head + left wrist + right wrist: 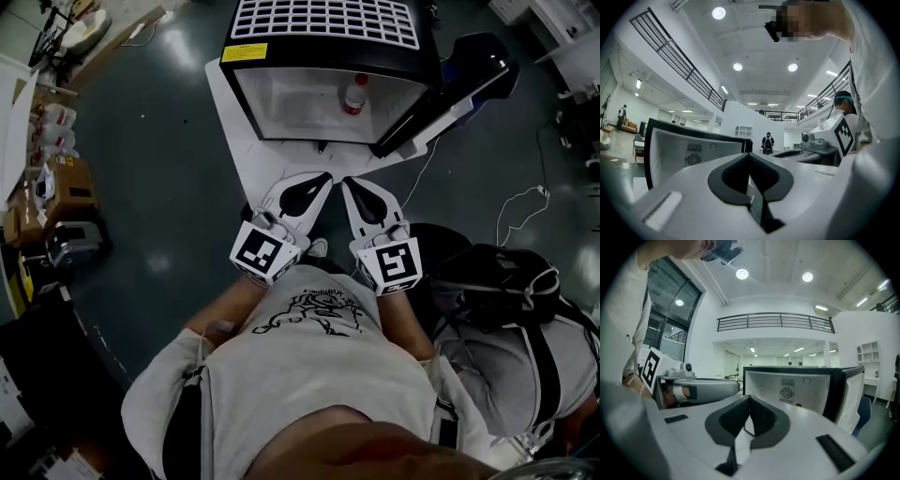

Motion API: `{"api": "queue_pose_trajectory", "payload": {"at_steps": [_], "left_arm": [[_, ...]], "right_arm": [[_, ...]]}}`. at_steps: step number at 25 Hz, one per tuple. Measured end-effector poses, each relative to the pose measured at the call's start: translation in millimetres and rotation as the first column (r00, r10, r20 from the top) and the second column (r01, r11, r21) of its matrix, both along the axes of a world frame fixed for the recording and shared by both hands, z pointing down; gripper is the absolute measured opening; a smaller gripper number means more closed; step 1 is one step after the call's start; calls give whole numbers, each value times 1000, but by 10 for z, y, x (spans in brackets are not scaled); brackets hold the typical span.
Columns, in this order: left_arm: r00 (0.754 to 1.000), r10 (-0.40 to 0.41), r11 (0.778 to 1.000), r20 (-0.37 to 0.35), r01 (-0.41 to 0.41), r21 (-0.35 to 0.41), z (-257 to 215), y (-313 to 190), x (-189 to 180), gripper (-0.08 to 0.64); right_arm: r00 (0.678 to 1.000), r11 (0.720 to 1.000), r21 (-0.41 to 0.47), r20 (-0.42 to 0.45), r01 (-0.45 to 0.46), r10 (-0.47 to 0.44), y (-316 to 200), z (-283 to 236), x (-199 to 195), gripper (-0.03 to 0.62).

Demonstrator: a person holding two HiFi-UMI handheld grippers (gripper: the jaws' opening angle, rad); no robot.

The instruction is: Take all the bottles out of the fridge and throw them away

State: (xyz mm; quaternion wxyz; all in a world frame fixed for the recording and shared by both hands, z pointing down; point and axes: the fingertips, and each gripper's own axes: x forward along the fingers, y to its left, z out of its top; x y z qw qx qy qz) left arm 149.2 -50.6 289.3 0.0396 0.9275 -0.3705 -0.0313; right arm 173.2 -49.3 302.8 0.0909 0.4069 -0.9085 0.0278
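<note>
A small black fridge [328, 56] stands open on a white board on the floor, its door [450, 94] swung out to the right. Inside it a clear bottle with a red cap [354, 94] stands near the right wall; in the right gripper view only its red cap [798, 405] shows. My left gripper [325, 177] and right gripper [345, 182] are side by side just in front of the fridge opening, both shut and empty, pointing at it. In the left gripper view the left gripper [749, 157] faces the fridge's white interior [693, 152].
A white board [246, 141] lies under the fridge on the dark floor. A black backpack [497, 277] lies on the floor at the right, and a white cable [520, 202] runs near it. Boxes and clutter [52, 178] line the left edge.
</note>
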Motion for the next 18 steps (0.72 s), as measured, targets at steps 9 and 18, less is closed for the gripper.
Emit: {"api": "queue_pose_trajectory", "payload": {"at_steps": [9,18], "left_arm": [[999,50,999,15,-50,-2,48,-15,277,9],[998,65,998,22,-65,5,122,-217,234,9]], "right_arm": [[998,998,-13,4,-60,60,-29,48,295,9],[993,993,-24,11,-114,114,-196,152,331,9]]}}
